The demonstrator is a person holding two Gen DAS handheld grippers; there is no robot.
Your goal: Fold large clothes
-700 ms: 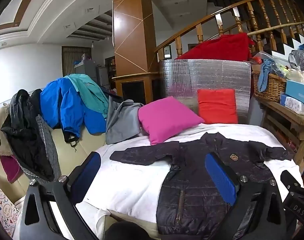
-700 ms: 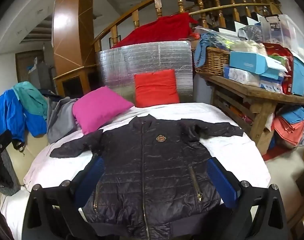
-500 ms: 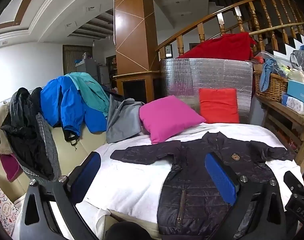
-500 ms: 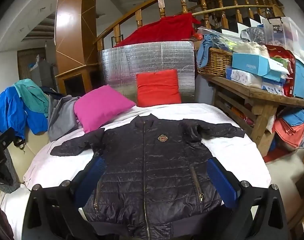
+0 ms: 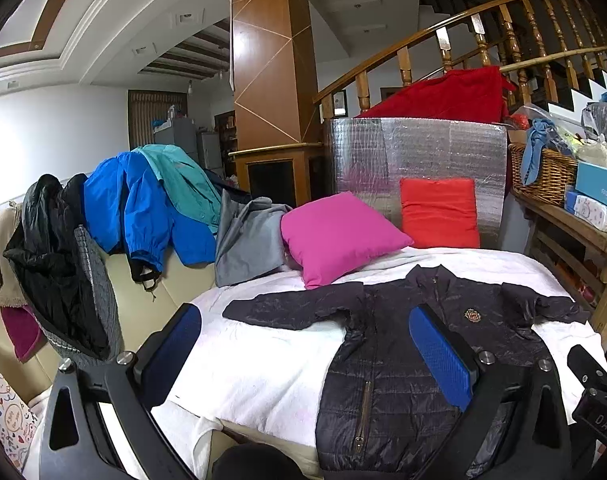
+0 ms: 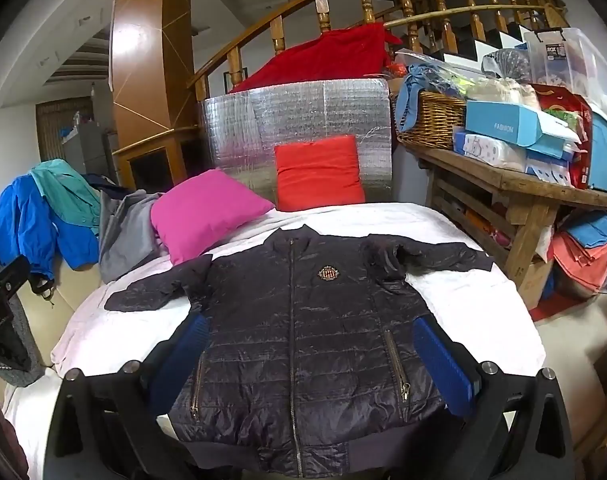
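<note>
Jacket: a dark quilted jacket lies face up and zipped on the white bed cover, centre of the right wrist view, lower right of the left wrist view; collar toward the cushions, both sleeves spread sideways, so it looks laid out ready for folding.
Left gripper: jaws wide, nothing between them, hovering low in frame by the jacket's near side edge.
Right gripper: jaws wide and empty, framing the jacket's lower body.
Cushions: a pink cushion and a red cushion sit beyond the collar, apart from it.
Stage: folding apparently not yet begun.
</note>
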